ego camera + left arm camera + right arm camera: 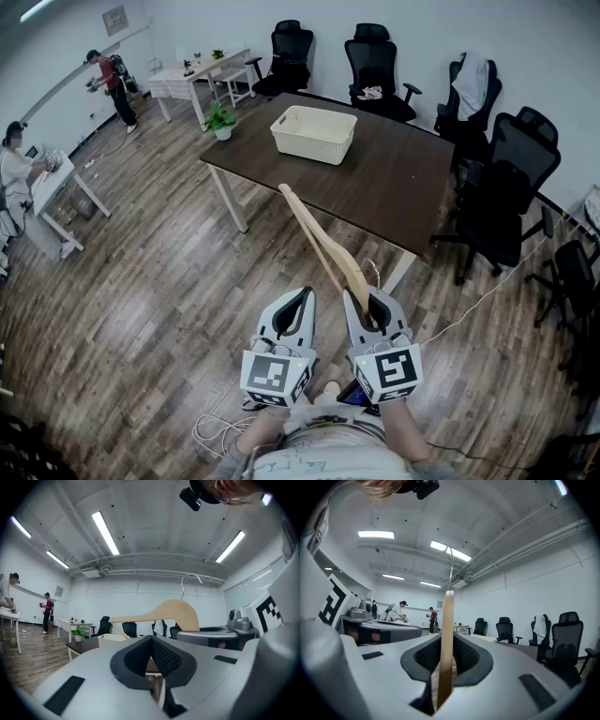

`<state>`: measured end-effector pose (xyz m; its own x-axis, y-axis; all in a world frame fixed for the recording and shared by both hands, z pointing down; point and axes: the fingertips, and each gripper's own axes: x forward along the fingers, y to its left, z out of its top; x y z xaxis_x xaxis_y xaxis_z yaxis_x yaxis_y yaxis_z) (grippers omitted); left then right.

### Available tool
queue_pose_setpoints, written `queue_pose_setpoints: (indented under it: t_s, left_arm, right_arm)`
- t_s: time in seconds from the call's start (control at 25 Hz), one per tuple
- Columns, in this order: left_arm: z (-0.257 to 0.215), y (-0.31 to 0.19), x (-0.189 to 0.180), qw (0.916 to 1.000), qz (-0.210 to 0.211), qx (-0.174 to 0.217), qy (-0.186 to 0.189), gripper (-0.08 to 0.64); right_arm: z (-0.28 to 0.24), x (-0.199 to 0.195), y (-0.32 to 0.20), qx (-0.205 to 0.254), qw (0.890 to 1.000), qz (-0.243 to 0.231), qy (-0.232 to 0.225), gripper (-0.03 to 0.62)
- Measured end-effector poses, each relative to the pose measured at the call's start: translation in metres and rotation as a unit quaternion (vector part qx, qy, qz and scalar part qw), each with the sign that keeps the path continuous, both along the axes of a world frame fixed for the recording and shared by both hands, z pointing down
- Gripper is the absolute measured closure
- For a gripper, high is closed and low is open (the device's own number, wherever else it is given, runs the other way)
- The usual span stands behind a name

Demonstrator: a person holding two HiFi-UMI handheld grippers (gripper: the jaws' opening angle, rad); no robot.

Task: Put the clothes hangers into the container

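1. One wooden hanger (323, 246) is sitting pinched edge-on in our right gripper (368, 305), its long arm reaching toward the table (403, 187).
2. Our left gripper (302, 298) is hovering just beside it, pressed together on nothing.
3. We are standing well back from the white basket (314, 133) on the table. By our judgement, we should be stepping closer, gripping firmly so the long arm is not swinging, then lowering it lengthwise inside the rim.

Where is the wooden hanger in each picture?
Head view: hanger at lower centre, slanting up from the right tongs.
Left gripper view: right of centre, seen side-on.
Right gripper view: dead centre, edge-on, pinched in the tongs.
Shared landmark: black office chairs.
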<state>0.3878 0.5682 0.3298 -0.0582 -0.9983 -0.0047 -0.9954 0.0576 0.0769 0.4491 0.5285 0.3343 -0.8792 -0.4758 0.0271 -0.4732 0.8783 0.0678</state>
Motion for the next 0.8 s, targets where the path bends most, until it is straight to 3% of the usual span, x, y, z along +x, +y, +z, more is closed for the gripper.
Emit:
queue_pose_setpoints:
  t_s: [0.4, 0.8]
  left_arm:
    - [0.009, 0.000, 0.013, 1.0000, -0.004, -0.007, 0.003, 0.549]
    - [0.014, -0.015, -0.013, 0.9998, -0.002, -0.005, 0.017, 0.549]
  right_arm:
    - [0.006, 0.012, -0.004, -0.001, 1.000, -0.013, 0.002, 0.534]
    - [0.009, -0.011, -0.017, -0.015, 0.999, -0.034, 0.002, 0.534]
